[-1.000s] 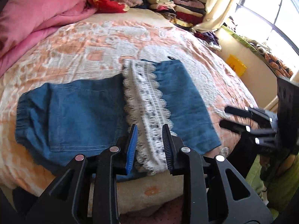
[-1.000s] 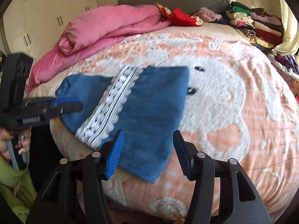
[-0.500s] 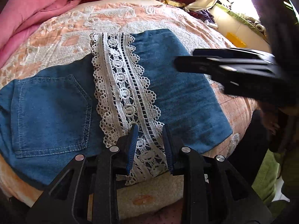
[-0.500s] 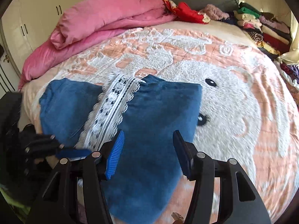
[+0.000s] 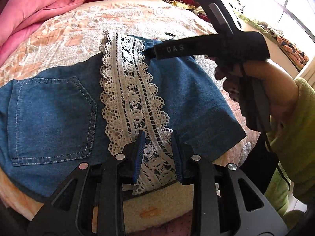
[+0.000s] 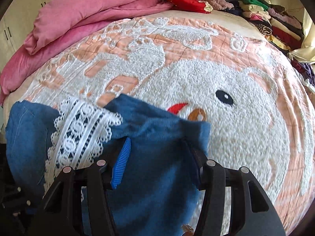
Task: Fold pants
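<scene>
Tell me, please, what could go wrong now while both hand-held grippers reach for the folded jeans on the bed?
1. The left hand-held gripper straddles the white lace strip; closing there may pinch only lace, so the denim slips or the lace snags.
2. The right hand-held gripper is open over the jeans near their far edge; it may catch only the top layer and undo the fold.
3. The jeans lie near the edge of the bed and could slide off.

Home bedroom: bed [image 6: 196, 45], pink quilt [image 6: 88, 7], stacked clothes [image 6: 265, 13].
</scene>
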Tool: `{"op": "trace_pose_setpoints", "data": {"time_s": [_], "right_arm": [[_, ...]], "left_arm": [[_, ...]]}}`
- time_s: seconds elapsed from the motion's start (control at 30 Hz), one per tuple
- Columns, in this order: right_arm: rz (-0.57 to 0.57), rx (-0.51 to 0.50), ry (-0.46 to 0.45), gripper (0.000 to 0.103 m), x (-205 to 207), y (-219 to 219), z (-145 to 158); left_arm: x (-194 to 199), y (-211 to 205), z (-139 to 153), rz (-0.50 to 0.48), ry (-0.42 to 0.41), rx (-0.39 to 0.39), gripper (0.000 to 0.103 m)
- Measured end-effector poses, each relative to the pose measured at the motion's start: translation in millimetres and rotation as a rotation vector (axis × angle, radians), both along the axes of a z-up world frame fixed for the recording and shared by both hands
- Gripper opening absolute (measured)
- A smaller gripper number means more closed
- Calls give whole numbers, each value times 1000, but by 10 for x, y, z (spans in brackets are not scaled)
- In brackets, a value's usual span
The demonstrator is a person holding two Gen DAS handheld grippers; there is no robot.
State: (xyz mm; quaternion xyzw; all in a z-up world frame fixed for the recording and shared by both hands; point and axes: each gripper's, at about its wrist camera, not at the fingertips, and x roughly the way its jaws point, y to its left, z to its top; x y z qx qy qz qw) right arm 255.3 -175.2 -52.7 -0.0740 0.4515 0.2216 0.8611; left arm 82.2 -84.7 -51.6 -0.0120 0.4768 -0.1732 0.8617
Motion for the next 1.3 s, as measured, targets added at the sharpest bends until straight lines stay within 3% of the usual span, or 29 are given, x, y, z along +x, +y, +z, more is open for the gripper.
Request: {"op": "trace_pose_setpoints", "data": {"time_s": [0.03, 0.13, 0.23, 0.33, 0.43, 0.67, 0.93, 1.0, 1.3], "right_arm": [[-2, 4, -4, 51, 1, -3, 21], [-22, 71, -21, 53, -68, -108, 153], [-46, 137, -35, 55, -187, -256, 274], [-65, 188, -47, 76, -326, -412, 391], [-73, 233, -73, 81, -464, -534, 517], [-53, 266, -106, 81, -675, -579, 713], [6, 252, -135, 81, -842, -353, 909], [30, 237, -148, 98, -881, -259, 960], [103, 211, -174, 98, -969, 144, 1094]], "left_arm": [[-11, 6, 20, 6, -2, -7, 20], [-73, 34, 112, 8, -23, -12, 33], [-136, 56, 212, 19, -52, 7, 37], [-163, 100, 303, 37, -77, 23, 45], [-207, 141, 382, 55, -99, 32, 56], [-308, 263, 540, 104, -144, 57, 74], [-376, 468, 671, 157, -178, 50, 81], [-392, 550, 689, 173, -181, 43, 81], [-467, 969, 766, 263, -199, 17, 85]]}}
